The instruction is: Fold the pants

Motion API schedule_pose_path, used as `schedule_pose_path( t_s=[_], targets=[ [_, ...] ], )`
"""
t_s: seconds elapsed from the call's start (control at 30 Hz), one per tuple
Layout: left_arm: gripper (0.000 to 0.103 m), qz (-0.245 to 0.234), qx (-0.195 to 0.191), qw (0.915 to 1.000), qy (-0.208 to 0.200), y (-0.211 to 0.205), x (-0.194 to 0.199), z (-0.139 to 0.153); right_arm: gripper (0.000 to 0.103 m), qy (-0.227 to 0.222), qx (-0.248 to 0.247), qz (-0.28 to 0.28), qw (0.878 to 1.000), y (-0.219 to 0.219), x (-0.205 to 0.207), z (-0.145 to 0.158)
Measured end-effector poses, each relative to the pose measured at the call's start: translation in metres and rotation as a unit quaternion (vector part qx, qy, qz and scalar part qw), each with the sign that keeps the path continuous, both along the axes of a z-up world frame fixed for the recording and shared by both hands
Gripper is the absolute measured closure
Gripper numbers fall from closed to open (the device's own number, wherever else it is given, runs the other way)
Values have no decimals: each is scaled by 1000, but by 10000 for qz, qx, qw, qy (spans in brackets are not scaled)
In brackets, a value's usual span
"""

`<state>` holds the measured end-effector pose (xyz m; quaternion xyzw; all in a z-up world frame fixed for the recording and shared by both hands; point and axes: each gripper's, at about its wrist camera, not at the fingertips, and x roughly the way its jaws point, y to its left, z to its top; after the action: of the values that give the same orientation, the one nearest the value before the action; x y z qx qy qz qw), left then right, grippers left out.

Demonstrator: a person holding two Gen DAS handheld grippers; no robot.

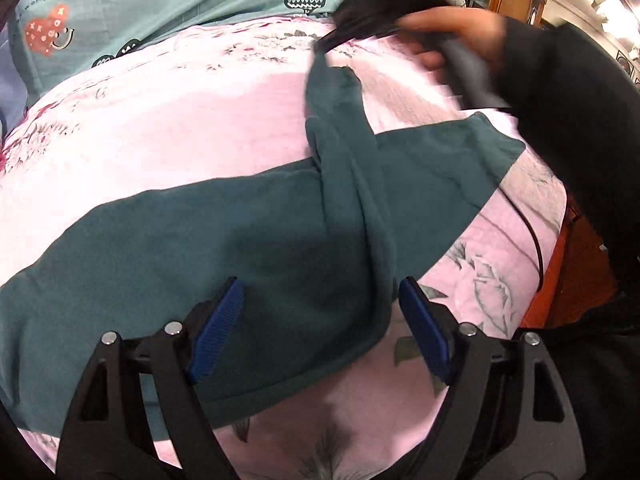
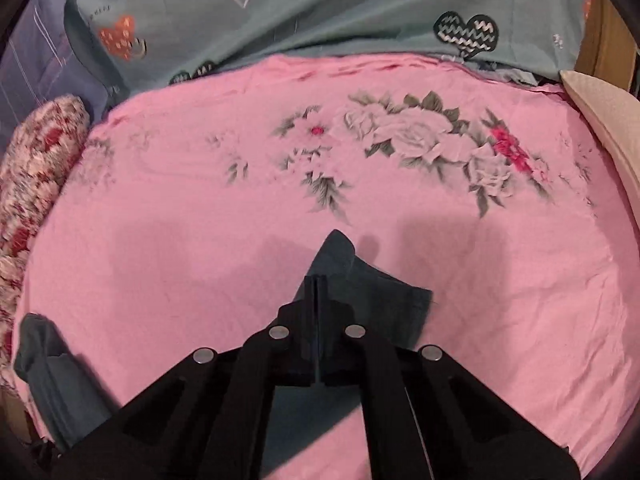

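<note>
Pants (image 1: 240, 240) leg pinched in right fingers (image 2: 310, 300), left fingers (image 1: 218, 324) spread

**Teal pants half-lifted on the pink bedsheet**

The pants (image 1: 224, 240) are dark teal, of a soft, matte knit with no print. In the left wrist view most of the garment lies spread flat across the pink floral bedsheet, running from the lower left towards the right edge. One leg crosses over the rest as a narrow, twisted band, rising from the near hem up to its far end, which is lifted off the sheet. In the right wrist view that raised end (image 2: 360, 280) stands up in a pointed fold with a hemmed corner hanging to the right, and another bunched part (image 2: 44, 356) lies at the sheet's left edge.
</note>
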<state>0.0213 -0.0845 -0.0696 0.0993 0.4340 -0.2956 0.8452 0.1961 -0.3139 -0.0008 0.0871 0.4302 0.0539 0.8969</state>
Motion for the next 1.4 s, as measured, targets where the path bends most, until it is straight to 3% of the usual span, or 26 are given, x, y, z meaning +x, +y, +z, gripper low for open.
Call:
schedule_pose_path(
  t_s=[0.1,0.2,0.3,0.4,0.47,0.57,0.7,0.8,0.87,0.97,1.13,1.2,1.3,1.33,1.37,1.4],
  targets=[
    [21,-8,-46,10000,-25,-1,3,-3,103,-600,345,-267,9972,-44,-65,46],
    [21,-1,-93,10000,-31,-2,5,-4,103,-979,467,-678,9918,-88,-138,62],
    [20,-33,-104,9999,2,-4,6,-6,103,-782,613,-1094,9890,-122,-200,29],
    [19,-62,-14,10000,65,-8,6,-10,102,-237,913,-1431,9852,-145,-234,-40],
    [19,-67,78,9999,78,-11,6,-12,102,-118,1125,-1506,9821,-147,-246,-68],
    [19,-92,133,9999,5,-13,4,-7,102,-248,1248,-1441,9814,-139,-247,-66],
    [19,139,326,9992,-190,-9,12,3,102,-778,1147,-1104,9842,-128,-220,-4],
    [20,425,399,9983,-63,1,22,-1,102,-1372,1201,-764,9803,-118,-211,48],
    [20,494,292,9983,19,7,22,-4,103,-1710,1179,-561,9766,-116,-219,66],
    [20,411,256,9988,88,8,16,-12,103,-1570,1209,-628,9782,-128,-243,43],
    [19,224,278,9993,58,11,6,-15,102,-412,1582,-1421,9763,-166,-282,-64],
    [19,162,274,9994,117,11,6,-13,102,-56,1640,-1525,9746,-172,-289,-86],
    [19,56,230,9996,119,10,7,-2,96,-1,1293,-1547,9795,-166,-290,-78],
    [19,49,236,9997,-13,11,5,5,80,-131,1088,-1615,9808,-166,-291,-66],
    [19,53,224,9996,-167,12,4,14,72,-323,934,-1672,9810,-166,-292,-52],
    [19,65,196,9994,-287,12,4,22,72,-513,868,-1661,9809,-167,-291,-37]
  ],
)
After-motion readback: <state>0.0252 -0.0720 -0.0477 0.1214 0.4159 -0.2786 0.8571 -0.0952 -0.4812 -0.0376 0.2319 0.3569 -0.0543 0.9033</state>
